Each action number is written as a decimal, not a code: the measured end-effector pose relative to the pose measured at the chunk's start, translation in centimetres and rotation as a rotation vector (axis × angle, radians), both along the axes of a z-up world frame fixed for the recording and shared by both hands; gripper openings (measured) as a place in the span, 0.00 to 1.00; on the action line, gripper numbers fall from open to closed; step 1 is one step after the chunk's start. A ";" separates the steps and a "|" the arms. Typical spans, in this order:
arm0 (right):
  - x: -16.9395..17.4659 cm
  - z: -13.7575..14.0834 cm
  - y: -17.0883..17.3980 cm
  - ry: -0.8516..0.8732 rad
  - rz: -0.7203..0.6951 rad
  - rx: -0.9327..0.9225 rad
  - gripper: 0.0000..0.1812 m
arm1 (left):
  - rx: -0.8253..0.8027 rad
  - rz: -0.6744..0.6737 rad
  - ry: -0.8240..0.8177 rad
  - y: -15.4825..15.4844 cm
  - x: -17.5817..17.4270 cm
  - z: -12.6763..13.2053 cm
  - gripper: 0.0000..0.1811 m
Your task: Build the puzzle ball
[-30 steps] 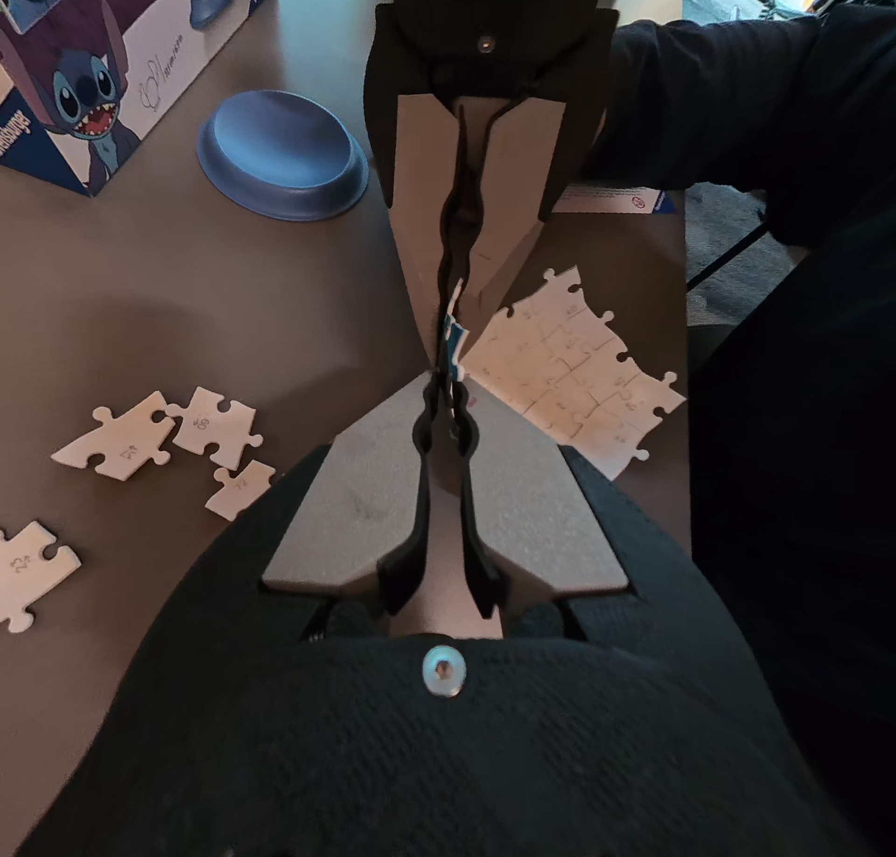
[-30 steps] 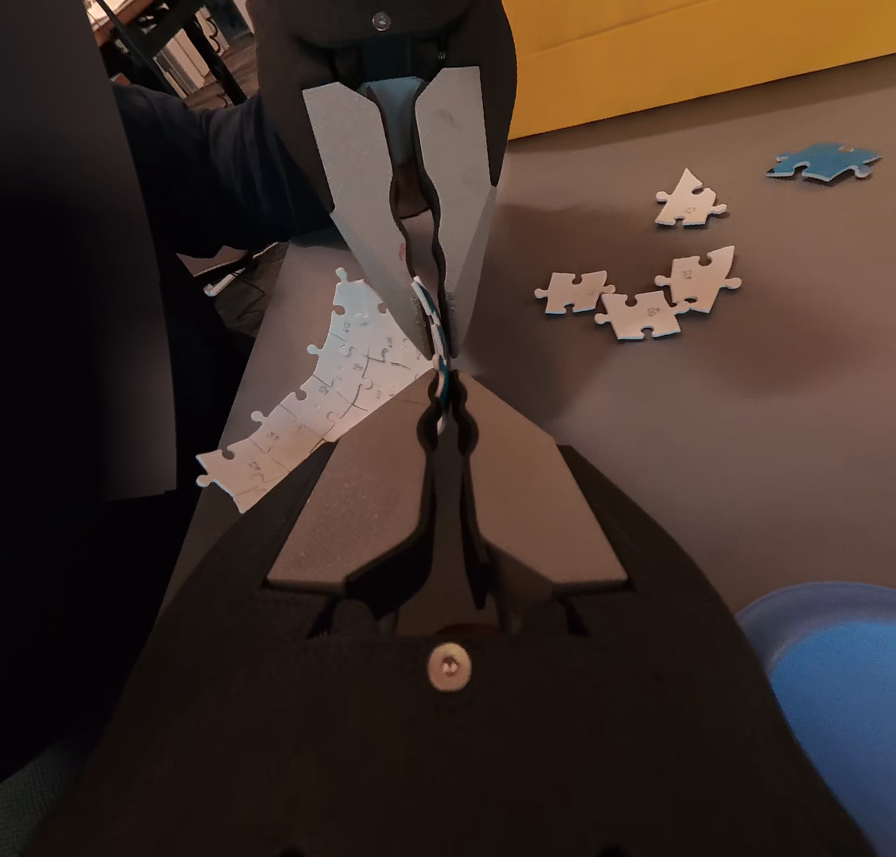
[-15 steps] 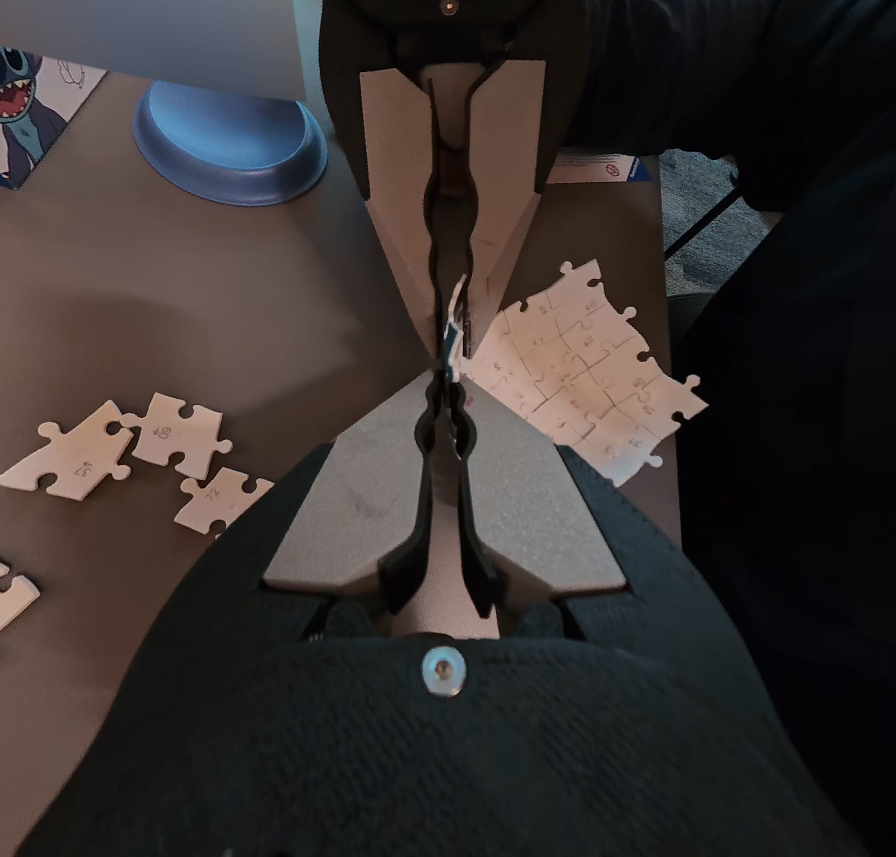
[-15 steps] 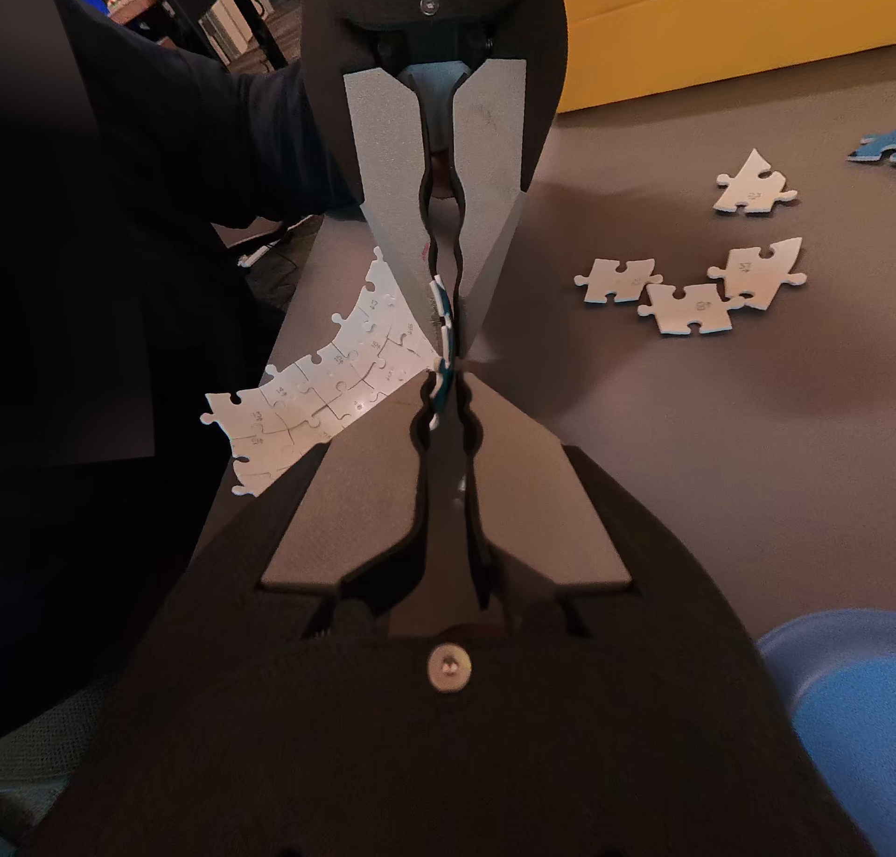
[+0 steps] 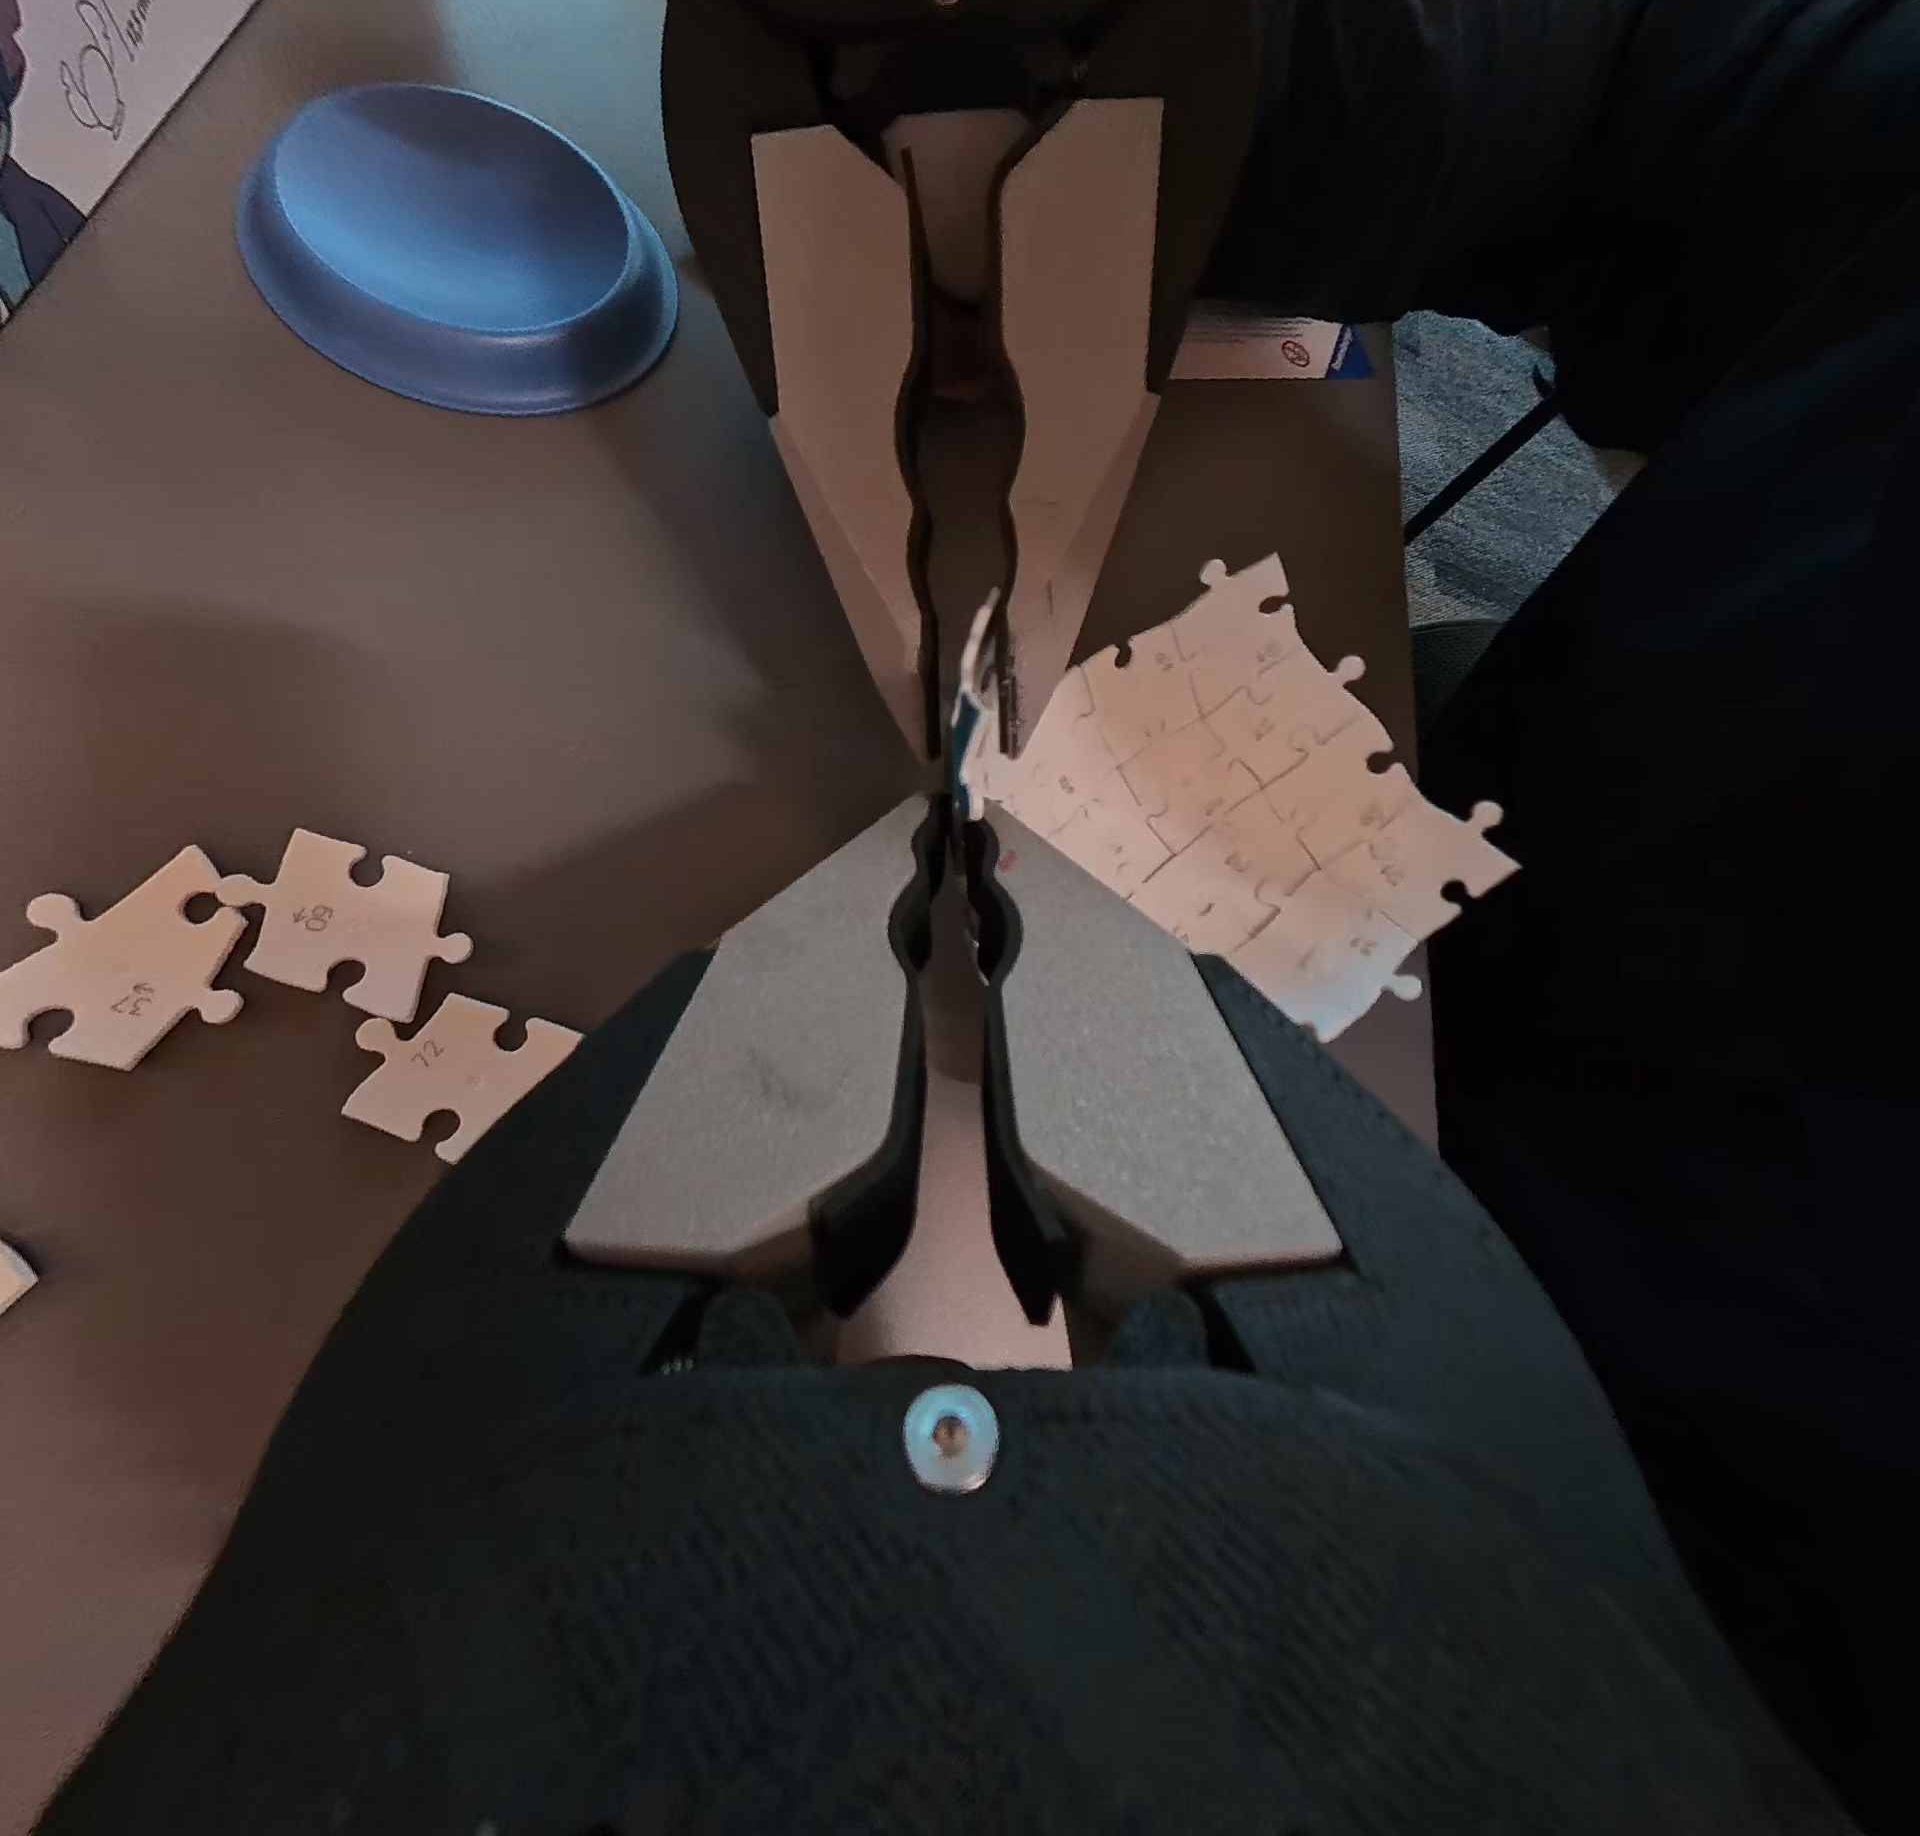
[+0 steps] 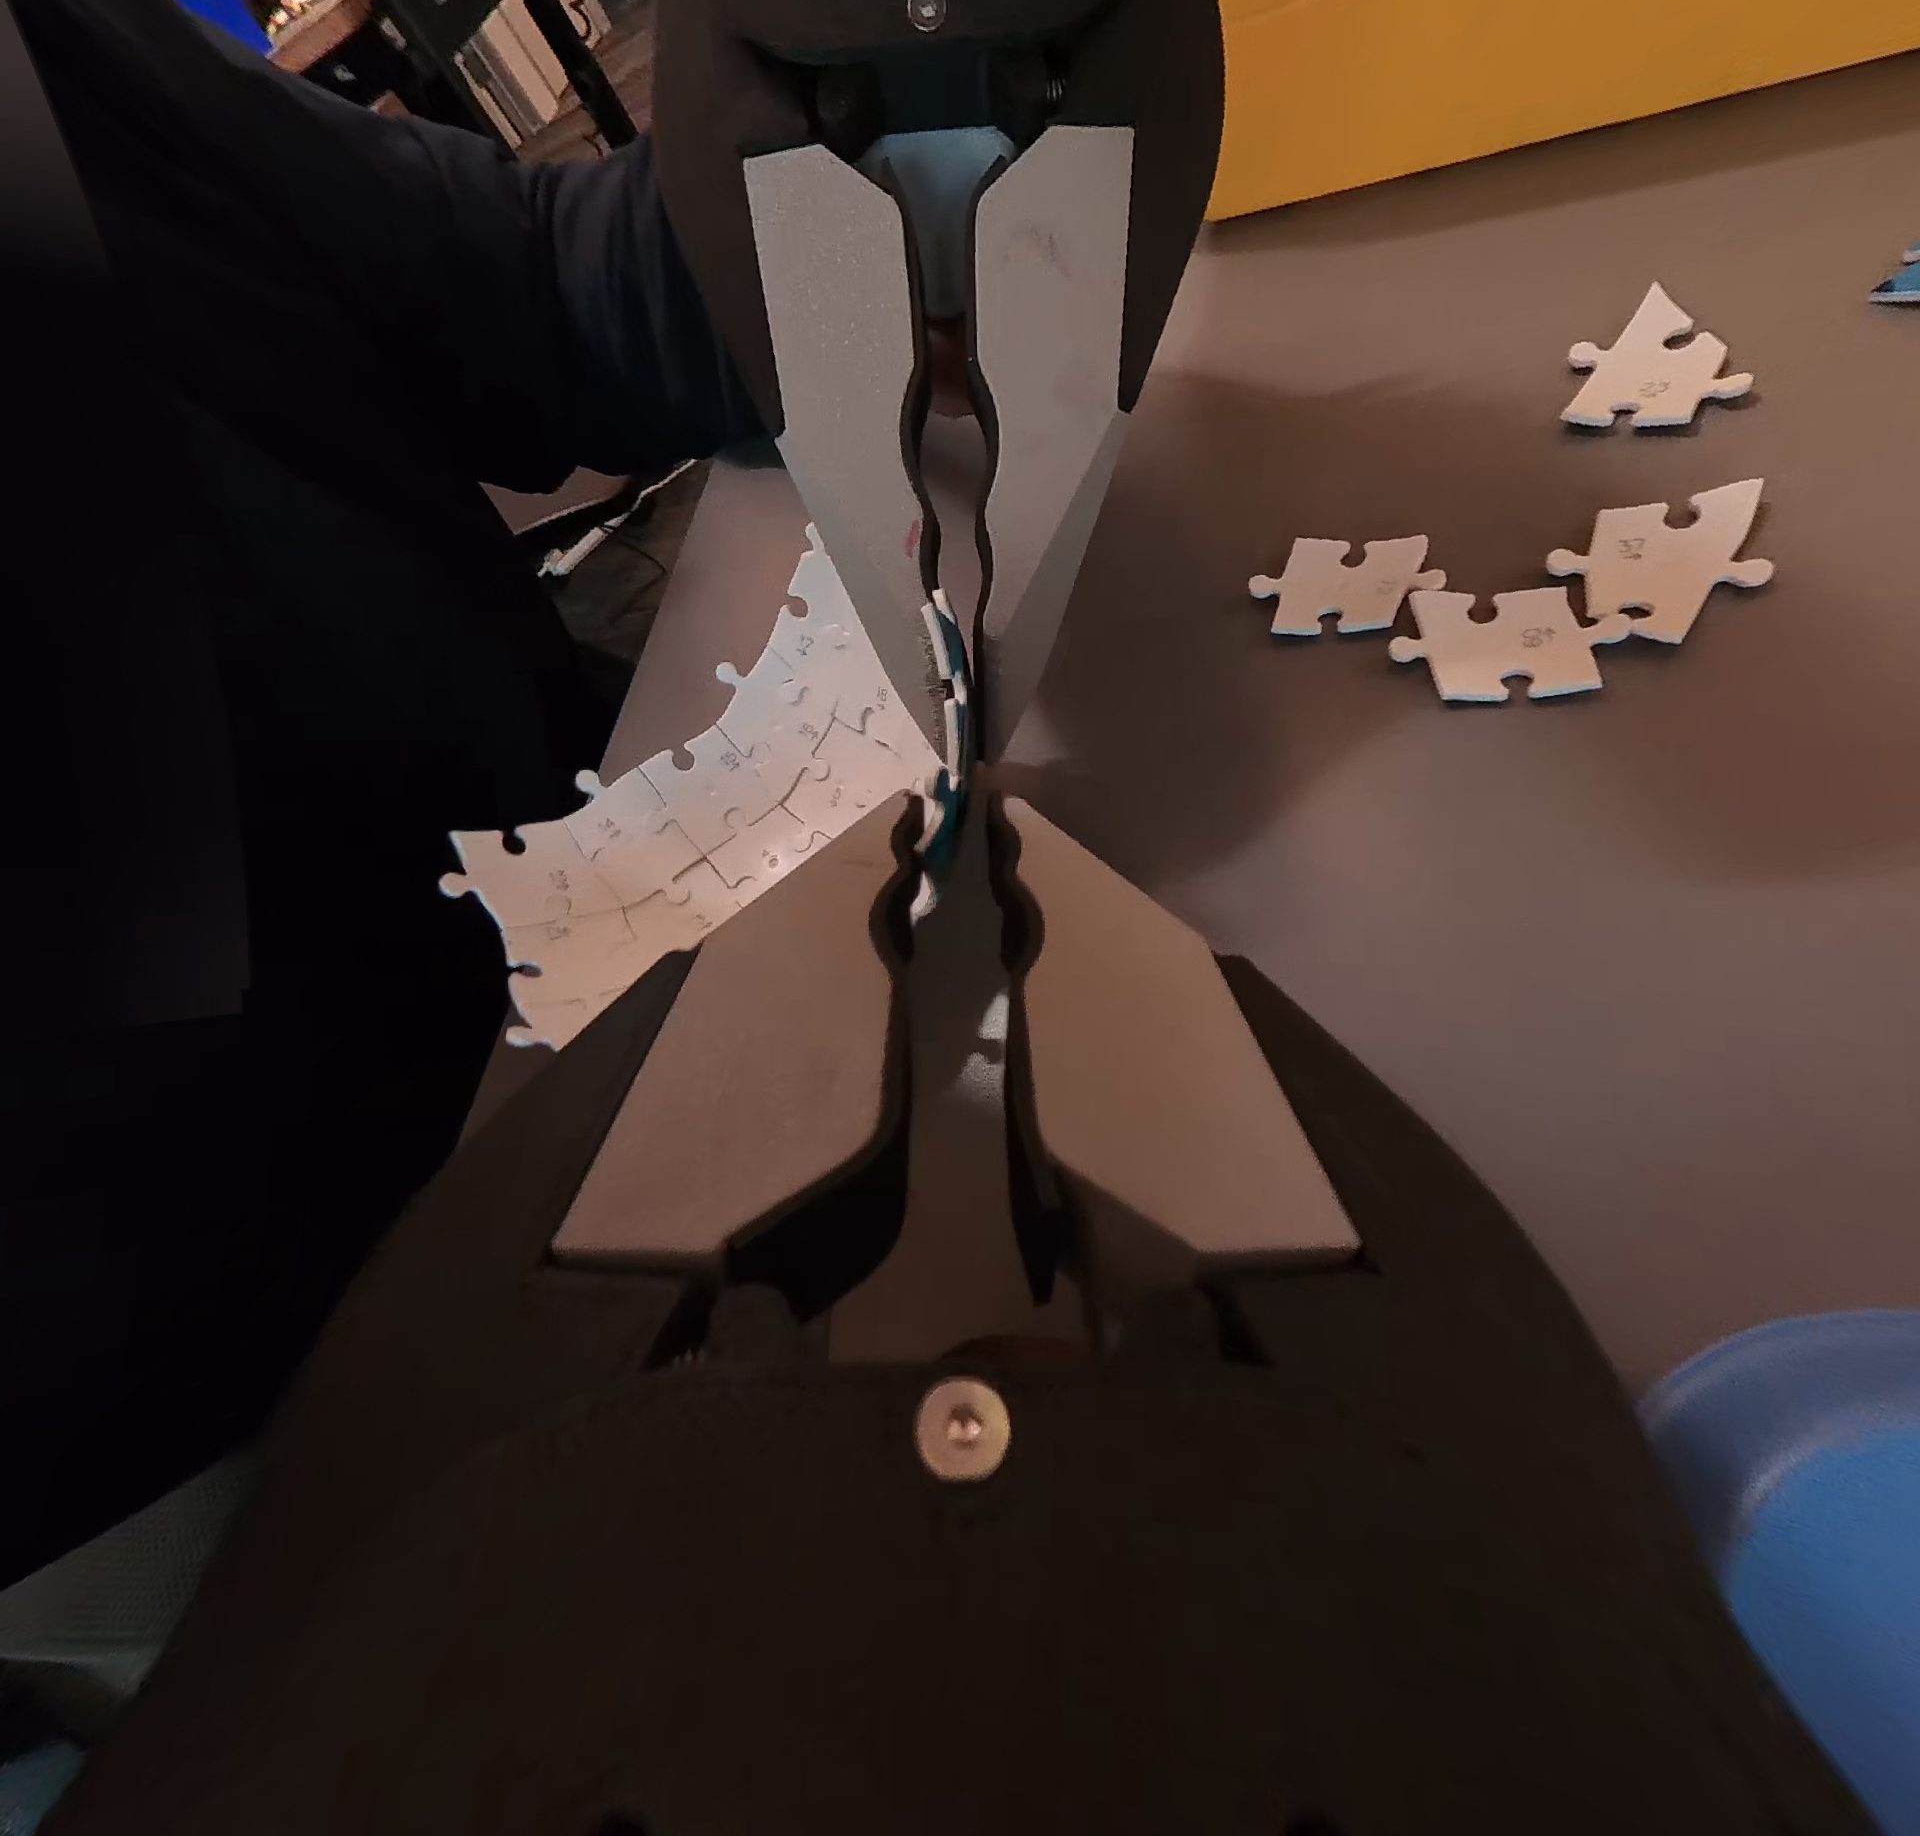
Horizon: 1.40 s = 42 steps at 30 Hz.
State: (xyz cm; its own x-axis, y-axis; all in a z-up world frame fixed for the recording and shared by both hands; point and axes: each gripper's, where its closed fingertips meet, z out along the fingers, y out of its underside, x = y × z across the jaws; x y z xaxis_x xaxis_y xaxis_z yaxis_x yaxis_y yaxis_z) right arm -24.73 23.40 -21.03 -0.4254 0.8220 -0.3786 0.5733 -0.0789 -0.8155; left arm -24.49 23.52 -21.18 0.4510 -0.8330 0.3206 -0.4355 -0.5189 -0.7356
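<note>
Left hand-held gripper (image 5: 958, 818) and right hand-held gripper (image 6: 958, 810), tip to tip, both clenched on the joined puzzle panel (image 5: 1247, 789) above the table (image 5: 416, 591).

Dark brown table (image 5: 436, 581). On it: blue round dish (image 5: 447, 259) near the far left, printed box (image 5: 114, 72) at the far left corner beside the dish. Three loose white puzzle pieces (image 5: 343, 924) lie face down in a touching cluster on the left. One more white piece (image 6: 1657, 363) sits apart, a blue piece (image 6: 1896, 290) beyond it. White leaflet (image 5: 1278, 347) at the far edge.
</note>
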 end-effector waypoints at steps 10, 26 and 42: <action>0.5 -2.3 0.1 -0.119 -0.009 0.099 0.09 | -0.032 0.040 -0.003 0.4 -0.2 -0.2 0.00; 1.4 -2.0 3.2 -0.179 -0.123 0.192 0.07 | -0.169 0.070 0.001 0.1 -0.9 -1.3 0.03; 1.6 0.3 5.0 -0.100 -0.215 0.284 0.02 | -0.171 0.085 -0.036 0.3 -1.4 -0.3 0.08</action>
State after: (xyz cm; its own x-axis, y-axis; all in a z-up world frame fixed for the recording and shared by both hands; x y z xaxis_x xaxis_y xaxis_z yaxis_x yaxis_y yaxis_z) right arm -23.16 28.38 -20.78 -0.2041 0.9668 -0.1536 0.6465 0.0153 -0.7628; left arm -25.91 23.82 -21.46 0.5033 -0.7242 0.4714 -0.3593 -0.6715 -0.6481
